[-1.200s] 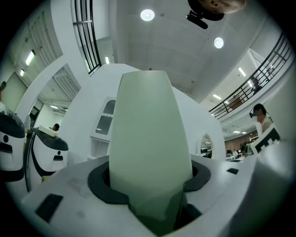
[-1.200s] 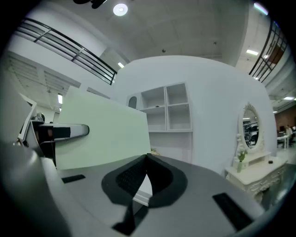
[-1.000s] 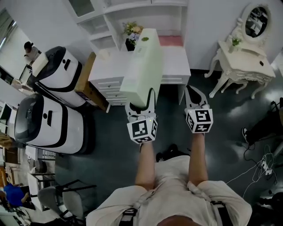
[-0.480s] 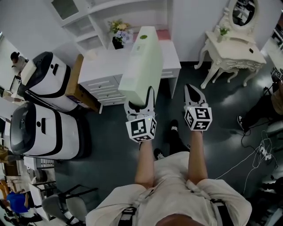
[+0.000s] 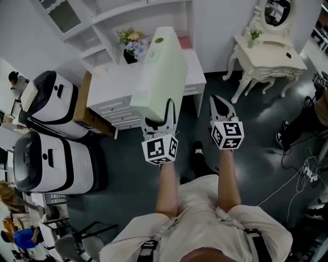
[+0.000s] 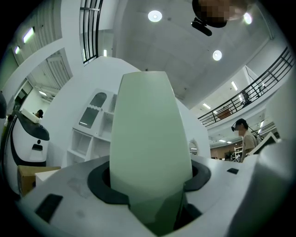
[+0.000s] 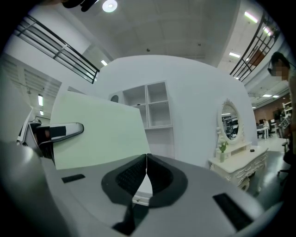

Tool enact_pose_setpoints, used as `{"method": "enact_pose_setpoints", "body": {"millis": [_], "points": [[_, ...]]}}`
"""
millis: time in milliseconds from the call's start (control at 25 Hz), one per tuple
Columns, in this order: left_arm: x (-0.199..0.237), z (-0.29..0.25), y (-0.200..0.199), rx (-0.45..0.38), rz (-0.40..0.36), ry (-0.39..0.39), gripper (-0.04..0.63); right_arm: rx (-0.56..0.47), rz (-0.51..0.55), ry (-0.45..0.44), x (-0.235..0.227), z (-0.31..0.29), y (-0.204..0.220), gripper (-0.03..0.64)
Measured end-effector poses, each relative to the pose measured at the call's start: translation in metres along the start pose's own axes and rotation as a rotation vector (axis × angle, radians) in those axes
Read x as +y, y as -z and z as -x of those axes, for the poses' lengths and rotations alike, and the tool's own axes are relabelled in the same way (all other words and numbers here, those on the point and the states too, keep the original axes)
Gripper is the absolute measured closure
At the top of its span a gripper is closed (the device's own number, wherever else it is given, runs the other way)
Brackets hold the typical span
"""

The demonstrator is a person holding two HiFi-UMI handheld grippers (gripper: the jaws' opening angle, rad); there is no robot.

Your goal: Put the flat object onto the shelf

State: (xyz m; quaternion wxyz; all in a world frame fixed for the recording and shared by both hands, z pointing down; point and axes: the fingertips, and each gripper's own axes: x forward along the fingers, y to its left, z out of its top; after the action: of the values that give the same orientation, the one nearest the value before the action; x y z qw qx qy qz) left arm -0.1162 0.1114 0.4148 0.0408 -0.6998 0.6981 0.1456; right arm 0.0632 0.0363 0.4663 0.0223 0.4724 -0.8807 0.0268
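a white shelf unit (image 5: 110,13) stands at the far wall, with a white desk (image 5: 110,82) just in front of it. the flat pale green box (image 5: 160,77) hangs in the air over the desk's right part, pointing far. the left gripper (image 5: 158,116) clamps the box's near end between its jaws. the right gripper (image 7: 146,159), right of the box and apart from it, has its jaws pressed together, empty.

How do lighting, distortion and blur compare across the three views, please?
Head view: evenly lit, sharp, shelf lines bowed. Left gripper view: fisheye, dark corners, box looms large, lamps glare. Right gripper view: fisheye too, railing curved, no blur.
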Motion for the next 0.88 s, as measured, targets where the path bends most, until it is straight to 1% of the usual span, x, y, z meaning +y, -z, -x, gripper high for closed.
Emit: {"method": "enact_pose_setpoints", "body": {"millis": [120, 400, 640, 720, 880], "points": [[-0.002, -0.022, 0.004, -0.001, 0.026, 0.019, 0.322, -0.003, -0.014, -0.005, -0.009, -0.019, -0.001, 0.548], [0.003, -0.08, 0.007, -0.005, -0.009, 0.044, 0.322, -0.012, -0.019, -0.015, -0.028, -0.071, -0.009, 0.548], [0.01, -0.133, 0.011, -0.009, -0.029, 0.048, 0.322, -0.037, -0.038, -0.007, -0.057, -0.119, -0.021, 0.548], [0.012, -0.149, 0.011, -0.014, -0.047, 0.047, 0.322, -0.038, -0.036, -0.027, -0.062, -0.137, -0.025, 0.548], [0.022, -0.181, 0.01, -0.034, -0.057, 0.028, 0.322, -0.018, 0.0, -0.128, -0.053, -0.174, -0.03, 0.548]]}}
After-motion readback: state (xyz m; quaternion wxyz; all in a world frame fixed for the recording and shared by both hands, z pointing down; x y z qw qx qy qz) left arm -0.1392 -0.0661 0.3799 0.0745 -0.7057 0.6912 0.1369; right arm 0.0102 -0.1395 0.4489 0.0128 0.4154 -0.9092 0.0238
